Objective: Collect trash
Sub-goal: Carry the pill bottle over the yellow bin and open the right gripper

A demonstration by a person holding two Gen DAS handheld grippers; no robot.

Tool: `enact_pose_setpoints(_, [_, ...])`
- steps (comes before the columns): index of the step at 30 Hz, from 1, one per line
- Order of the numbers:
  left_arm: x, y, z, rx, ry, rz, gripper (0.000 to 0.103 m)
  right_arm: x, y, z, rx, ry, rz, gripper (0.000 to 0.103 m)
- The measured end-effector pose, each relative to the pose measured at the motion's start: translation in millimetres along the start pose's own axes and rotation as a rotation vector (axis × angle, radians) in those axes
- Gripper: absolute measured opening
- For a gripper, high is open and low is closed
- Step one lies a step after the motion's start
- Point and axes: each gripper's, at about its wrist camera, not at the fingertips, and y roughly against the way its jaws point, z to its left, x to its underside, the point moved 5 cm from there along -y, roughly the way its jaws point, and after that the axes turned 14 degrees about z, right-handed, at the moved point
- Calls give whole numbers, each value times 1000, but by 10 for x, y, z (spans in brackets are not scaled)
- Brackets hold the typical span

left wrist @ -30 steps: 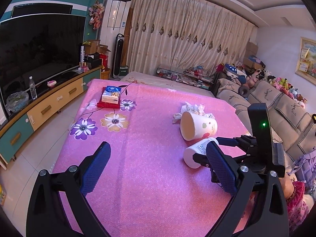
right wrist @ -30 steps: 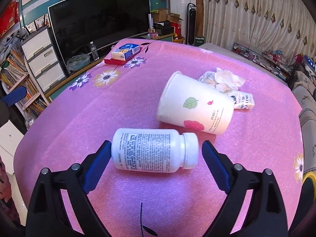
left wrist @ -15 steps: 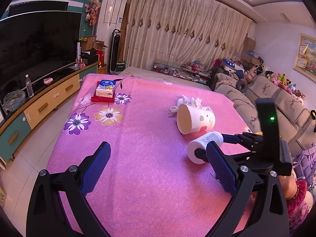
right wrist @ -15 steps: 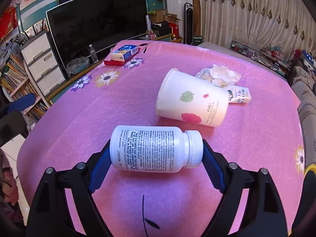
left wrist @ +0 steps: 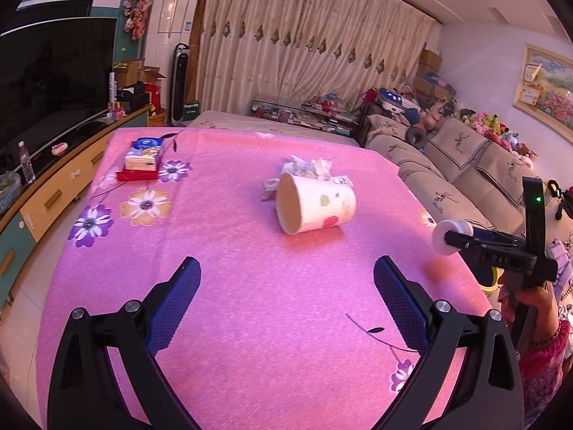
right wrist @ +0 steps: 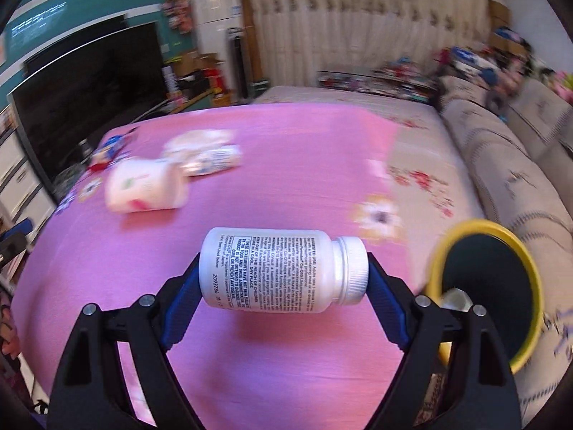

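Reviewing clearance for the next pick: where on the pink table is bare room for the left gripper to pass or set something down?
Bare cloth runs from the open left gripper up to the tipped paper cup, and left to the printed flowers. It is crowded behind the cup, where crumpled tissues press against it, and at the far-left corner around the tissue pack.

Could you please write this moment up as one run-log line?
right gripper: shut on pill bottle, lifted beside yellow bin | left gripper: open, empty | paper cup: lying on table
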Motion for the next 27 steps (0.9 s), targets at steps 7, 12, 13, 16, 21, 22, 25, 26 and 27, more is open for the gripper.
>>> enact_pose_setpoints(7, [-190, -355, -135, 41, -34, 57, 96, 165, -77, -1221, 163, -236, 2, 80])
enact_pose_setpoints(12, [-363, -706, -204, 54, -89, 118, 96, 264, -373, -1836, 237, -359, 66, 80])
enact_pose_setpoints(13, [-392, -780, -209, 63, -94, 135, 96, 278, -442, -1911, 245, -373, 82, 80])
enact_pose_setpoints(16, [-474, -981, -165, 60, -95, 177, 96, 323, -598, -2035, 251, -399, 116, 80])
enact_pose_setpoints(21, [-523, -1280, -104, 111, -63, 244, 96, 392, -773, -2149, 254, -432, 152, 80])
enact_pose_setpoints(22, [-532, -1315, -101, 117, -58, 251, 96, 412, -783, -2169, 253, -434, 158, 80])
enact_pose_setpoints(25, [-571, -1381, -112, 119, -63, 254, 96, 436, -803, -2201, 256, -443, 165, 83])
enact_pose_setpoints(26, [-585, -1390, -125, 121, -67, 252, 96, 438, -788, -2175, 256, -444, 163, 85])
enact_pose_setpoints(27, [-601, -1395, -139, 123, -72, 250, 96, 439, -774, -2175, 256, -446, 158, 86])
